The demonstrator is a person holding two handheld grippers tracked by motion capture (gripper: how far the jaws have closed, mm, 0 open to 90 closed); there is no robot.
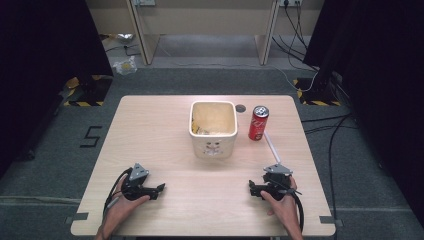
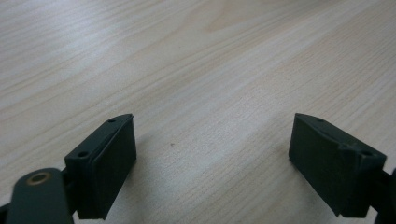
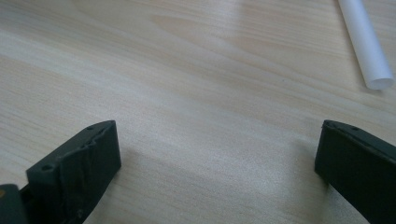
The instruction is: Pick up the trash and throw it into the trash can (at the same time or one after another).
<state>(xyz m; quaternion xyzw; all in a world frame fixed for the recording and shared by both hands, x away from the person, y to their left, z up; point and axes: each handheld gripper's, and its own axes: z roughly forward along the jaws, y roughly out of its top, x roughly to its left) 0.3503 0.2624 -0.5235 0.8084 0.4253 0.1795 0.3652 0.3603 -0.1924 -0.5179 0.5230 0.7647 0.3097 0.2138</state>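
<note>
Both grippers rest open and empty at the near edge of the light wooden table (image 1: 150,130), with nothing taken up yet.

The left gripper (image 1: 159,189) and right gripper (image 1: 251,188) each show jaws spread wide over bare wood. Mid-table stand a cream square ceramic container (image 1: 213,145) and, just beside it, an upright red drinks can (image 1: 258,123); a thin white paper-wrapped straw (image 3: 365,44) lies near the right gripper. The can looks rigid but smooth and tippable: grip mid-body. The straw seems light and crushable, so pinch gently.
</note>
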